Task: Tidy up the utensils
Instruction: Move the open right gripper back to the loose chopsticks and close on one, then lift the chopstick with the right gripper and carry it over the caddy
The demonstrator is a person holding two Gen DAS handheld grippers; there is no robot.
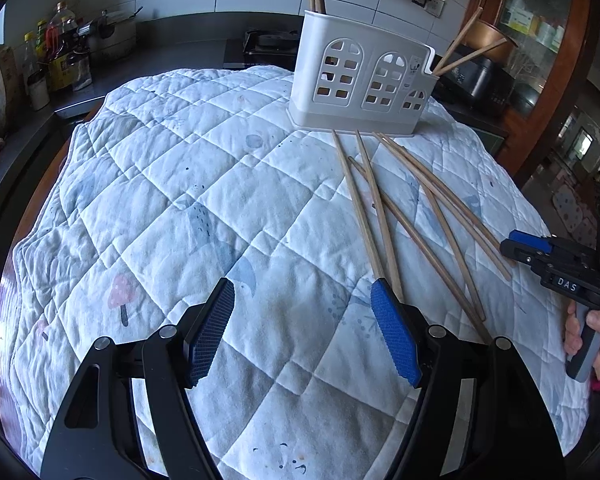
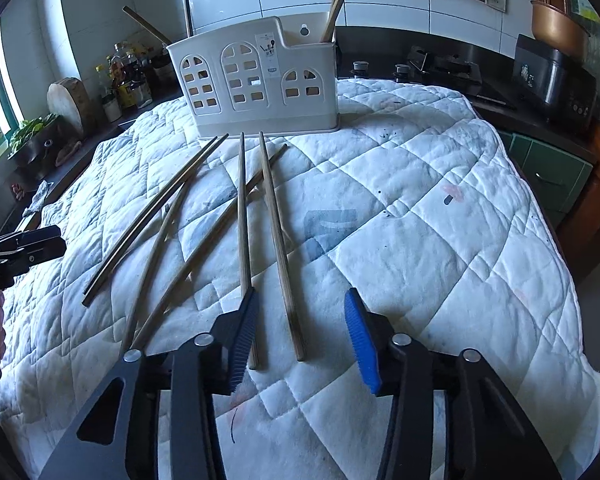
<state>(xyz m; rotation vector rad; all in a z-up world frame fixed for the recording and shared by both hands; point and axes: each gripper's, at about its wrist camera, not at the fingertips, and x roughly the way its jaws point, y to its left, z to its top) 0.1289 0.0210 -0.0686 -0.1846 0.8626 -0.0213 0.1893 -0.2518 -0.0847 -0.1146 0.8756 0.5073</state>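
Right gripper (image 2: pixel 300 340) fingers straddle chopstick (image 2: pixel 278 240); holder (image 2: pixel 256 84) beyond

The quilt (image 2: pixel 420 200) over the desk was soft, matt cotton-like cloth, stitched in diamonds and faintly printed. The chopsticks (image 2: pixel 274 220) lying on it were bare, matt wood with visible grain. The holder (image 2: pixel 260 92) was smooth off-white plastic with a dull sheen and cut-out windows. The left claw (image 1: pixel 302 332) and right claw (image 2: pixel 300 340) had matt black plastic-looking arms, bright metal pivot pins, and blue pads (image 1: pixel 396 336) with a fine ribbed, rubbery texture.
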